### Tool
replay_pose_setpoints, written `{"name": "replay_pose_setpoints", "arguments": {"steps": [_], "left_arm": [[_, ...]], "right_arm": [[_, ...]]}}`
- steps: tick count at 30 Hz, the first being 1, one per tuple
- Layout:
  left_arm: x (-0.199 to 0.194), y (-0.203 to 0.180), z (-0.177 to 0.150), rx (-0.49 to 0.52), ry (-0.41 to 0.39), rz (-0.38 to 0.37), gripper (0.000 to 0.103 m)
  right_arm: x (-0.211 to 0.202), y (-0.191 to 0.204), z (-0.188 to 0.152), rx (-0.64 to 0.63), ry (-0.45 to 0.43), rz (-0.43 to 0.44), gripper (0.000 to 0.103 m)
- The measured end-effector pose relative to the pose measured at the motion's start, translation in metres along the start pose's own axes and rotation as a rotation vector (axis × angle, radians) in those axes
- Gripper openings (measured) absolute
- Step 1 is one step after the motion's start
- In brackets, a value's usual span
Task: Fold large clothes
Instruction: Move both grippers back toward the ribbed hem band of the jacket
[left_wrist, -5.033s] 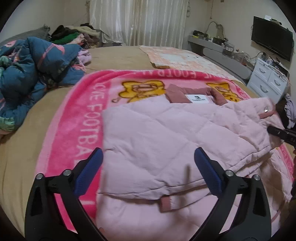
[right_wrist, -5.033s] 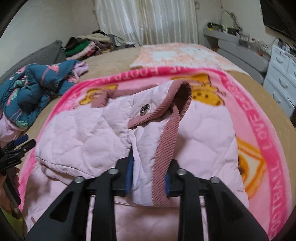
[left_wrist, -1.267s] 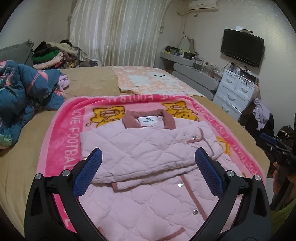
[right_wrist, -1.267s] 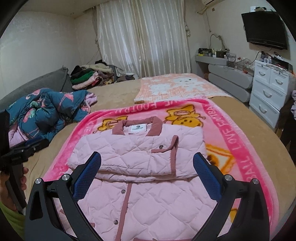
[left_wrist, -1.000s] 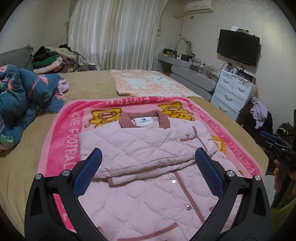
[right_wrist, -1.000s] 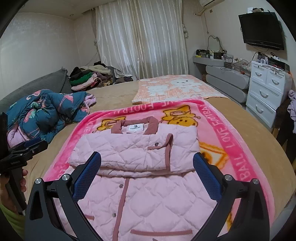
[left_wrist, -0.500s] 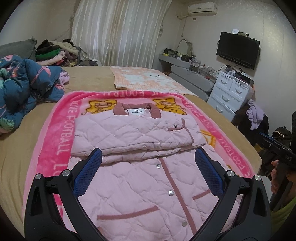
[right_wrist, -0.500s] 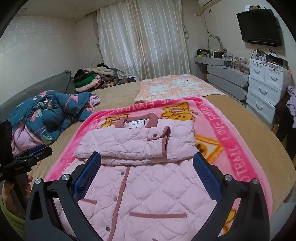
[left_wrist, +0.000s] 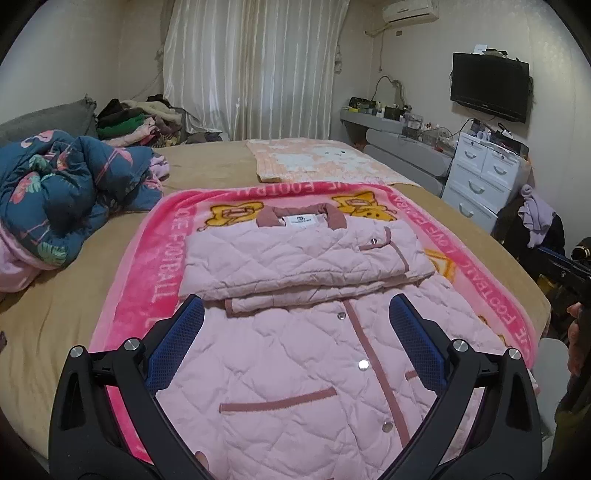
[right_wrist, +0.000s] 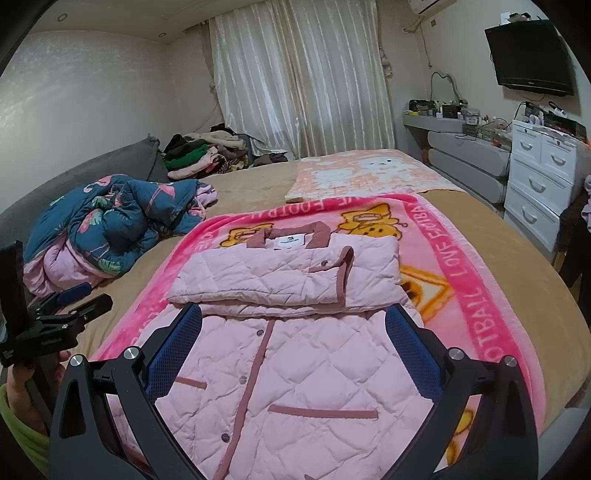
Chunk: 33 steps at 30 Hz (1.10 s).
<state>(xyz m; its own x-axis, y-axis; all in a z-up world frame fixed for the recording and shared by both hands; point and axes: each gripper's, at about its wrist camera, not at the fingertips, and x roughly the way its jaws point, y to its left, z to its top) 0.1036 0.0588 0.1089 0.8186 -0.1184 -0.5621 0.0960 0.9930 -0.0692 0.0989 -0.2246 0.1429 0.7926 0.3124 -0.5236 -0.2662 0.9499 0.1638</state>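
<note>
Both tools hover with fingers spread wide and empty above a pink quilted jacket (left_wrist: 295, 354) on a bed (left_wrist: 66, 295): the left tool (left_wrist: 295, 314) and the right tool (right_wrist: 293, 321) each frame the garment between blue-padded fingers (left_wrist: 177, 347), touching nothing. The jacket lies front-up on a bright pink blanket (left_wrist: 155, 280) printed with cartoon bears and lettering, its dusty-rose collar (left_wrist: 301, 218) pointing toward the far end of the bed. Both sleeves are folded across the chest, stacked in a flat band below the collar, one cuff (right_wrist: 341, 273) with its snap lying on top. The lower half, with its snap placket and two trimmed pockets, stays spread flat nearest the cameras. In the right wrist view, the left tool (right_wrist: 70, 306) appears at the left edge, gripped by a hand (right_wrist: 22, 384) over a yellow-green sleeve. A rumpled blue floral quilt (left_wrist: 55, 192) sits to the left on the bed, a peach blanket (left_wrist: 321, 162) beyond, and white drawers (right_wrist: 543, 177) stand by the right wall under a wall-mounted television (left_wrist: 489, 86).
</note>
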Motion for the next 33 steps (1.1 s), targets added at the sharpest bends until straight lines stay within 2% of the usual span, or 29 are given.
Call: {"name": "replay_pose_setpoints", "arguments": {"steps": [15,24,33], "left_arm": [[-0.008,0.001,-0.042,-0.009,0.069,0.037,0.094],[-0.008,0.004,-0.071,-0.018,0.126,0.071,0.094],[-0.010,0.006,-0.089,-0.042,0.147,0.077,0.094]], "right_arm": [[-0.013,-0.004,-0.028,0.002,0.030,0.035,0.099],[-0.026,-0.022,-0.042,0.022,0.040,0.028,0.099],[-0.030,-0.038,-0.063,0.037,0.072,0.007,0.099]]}}
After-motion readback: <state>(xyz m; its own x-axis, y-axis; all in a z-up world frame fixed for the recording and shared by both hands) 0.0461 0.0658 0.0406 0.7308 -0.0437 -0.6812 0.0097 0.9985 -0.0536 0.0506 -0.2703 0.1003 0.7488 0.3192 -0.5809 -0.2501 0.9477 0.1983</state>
